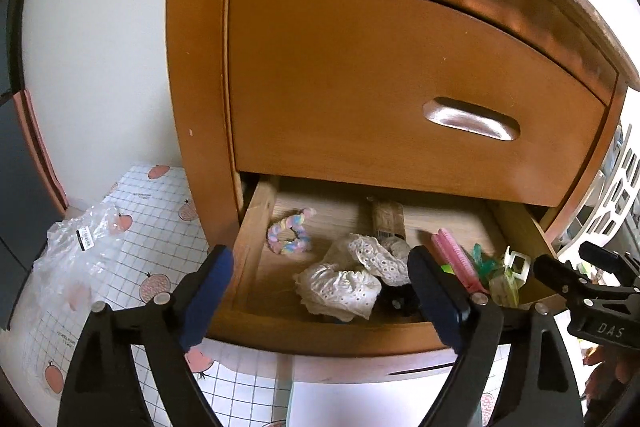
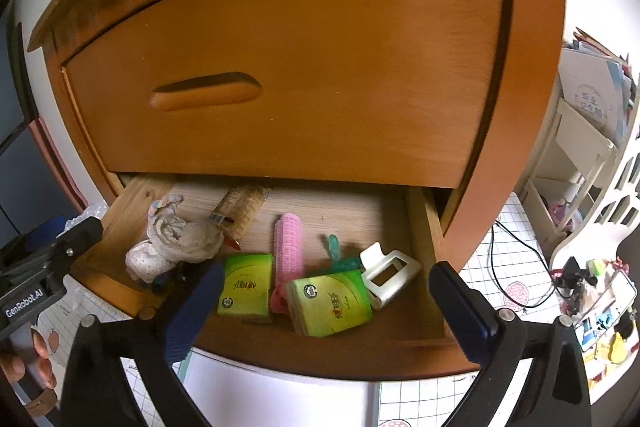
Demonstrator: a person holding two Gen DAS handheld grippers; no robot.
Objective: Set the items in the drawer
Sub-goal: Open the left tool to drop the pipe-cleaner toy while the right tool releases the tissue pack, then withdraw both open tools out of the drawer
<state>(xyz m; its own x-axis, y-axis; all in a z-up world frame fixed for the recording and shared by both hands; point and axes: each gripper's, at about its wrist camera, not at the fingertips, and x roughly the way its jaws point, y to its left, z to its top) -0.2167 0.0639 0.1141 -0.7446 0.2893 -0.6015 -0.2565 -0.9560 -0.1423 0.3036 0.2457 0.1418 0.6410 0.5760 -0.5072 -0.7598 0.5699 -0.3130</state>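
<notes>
- Through the left wrist camera I see the left gripper (image 1: 320,291) with its tongs spread wide and nothing between them, poised over the front edge of the open lower drawer (image 1: 320,341) of the wooden nightstand (image 1: 196,75).
- My right gripper (image 2: 324,307) is likewise parted and empty, in front of the same drawer's front right corner.
- The left view gives me the drawer's left side: a pastel braided hair tie (image 1: 289,235) near the left wall, and white lace scrunchies (image 1: 352,279) toward the front.
- Only the right view shows clearly the two green tissue packs (image 2: 332,301) along the front edge, the pink hair roller (image 2: 289,247) between them and a white claw clip (image 2: 386,273) near the right wall.
- A tan roller (image 2: 244,205) lies near the back edge; in the left view it is blurred, so I am only fairly sure it is the same thing.
- The upper drawer (image 1: 380,83) is closed.
- A crumpled clear plastic bag (image 1: 76,255) on the floor at left shows plainly only in the left view.
</notes>
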